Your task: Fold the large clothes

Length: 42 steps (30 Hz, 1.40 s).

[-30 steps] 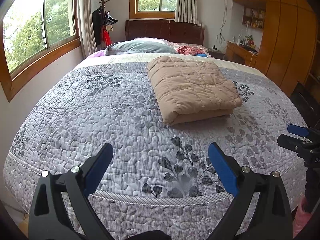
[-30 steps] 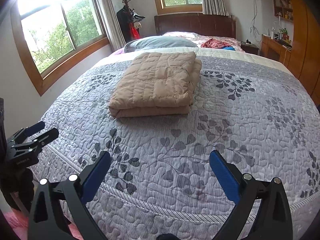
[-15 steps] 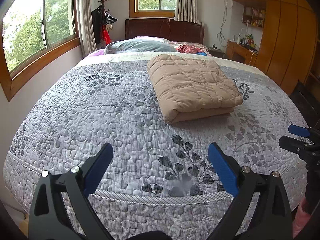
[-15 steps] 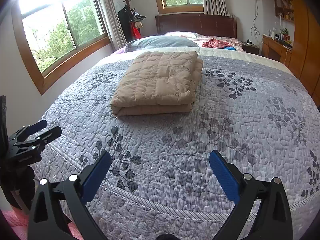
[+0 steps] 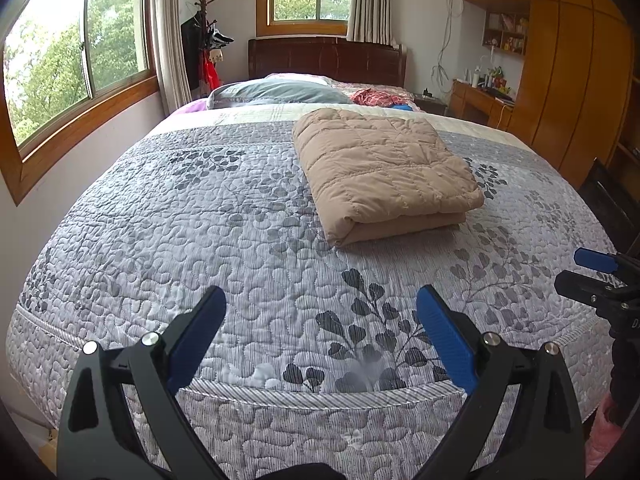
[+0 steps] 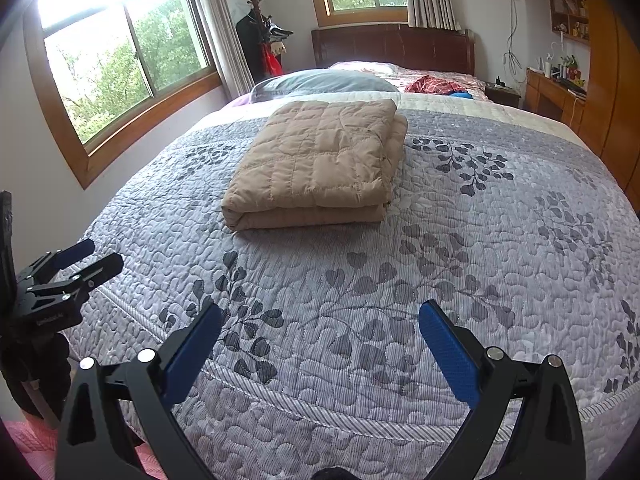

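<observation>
A tan quilted garment lies folded into a thick rectangle on the grey leaf-patterned bedspread, toward the middle of the bed. The same tan quilted garment shows in the right wrist view, fold edge facing me. My left gripper hangs open above the foot of the bed, well short of the garment, holding nothing. My right gripper is likewise open and empty near the bed's foot. Each gripper appears at the side of the other's view: the right gripper, the left gripper.
Pillows and a red cloth lie at the dark wooden headboard. Windows line the left wall, with a coat stand in the corner. Wooden wardrobes and a desk stand to the right.
Both grippers have drawn back and dropped slightly from the bed; the folded garment looks a little farther away. Both stay open and empty.
</observation>
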Motion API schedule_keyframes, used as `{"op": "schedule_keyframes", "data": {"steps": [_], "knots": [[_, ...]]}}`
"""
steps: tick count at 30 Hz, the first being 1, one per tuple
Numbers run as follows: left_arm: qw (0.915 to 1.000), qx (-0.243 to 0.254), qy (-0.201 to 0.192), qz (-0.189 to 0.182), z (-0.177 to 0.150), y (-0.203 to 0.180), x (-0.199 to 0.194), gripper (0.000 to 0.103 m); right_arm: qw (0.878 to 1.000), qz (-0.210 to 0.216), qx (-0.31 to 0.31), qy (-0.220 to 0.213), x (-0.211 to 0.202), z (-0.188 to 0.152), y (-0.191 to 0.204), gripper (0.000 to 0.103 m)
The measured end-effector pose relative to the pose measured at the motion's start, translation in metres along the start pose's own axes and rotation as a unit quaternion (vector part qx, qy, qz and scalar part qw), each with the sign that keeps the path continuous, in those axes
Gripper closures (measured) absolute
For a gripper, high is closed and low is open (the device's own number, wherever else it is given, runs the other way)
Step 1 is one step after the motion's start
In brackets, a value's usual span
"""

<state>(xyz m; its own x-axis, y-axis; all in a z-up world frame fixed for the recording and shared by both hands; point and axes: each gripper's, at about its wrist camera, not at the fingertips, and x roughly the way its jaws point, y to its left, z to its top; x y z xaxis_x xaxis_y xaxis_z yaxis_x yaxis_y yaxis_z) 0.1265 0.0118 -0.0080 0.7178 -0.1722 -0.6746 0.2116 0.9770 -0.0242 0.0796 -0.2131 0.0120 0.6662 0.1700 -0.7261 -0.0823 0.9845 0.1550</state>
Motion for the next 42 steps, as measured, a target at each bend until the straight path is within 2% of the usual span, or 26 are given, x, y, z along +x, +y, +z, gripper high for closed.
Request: {"op": "schedule_keyframes", "data": {"steps": [42], "knots": [[0.9999, 0.009, -0.002, -0.005, 0.0034, -0.0023, 0.0026, 0.008, 1.000, 0.002, -0.006, 0.005, 0.0040, 0.0015, -0.0024, 0.004]]}}
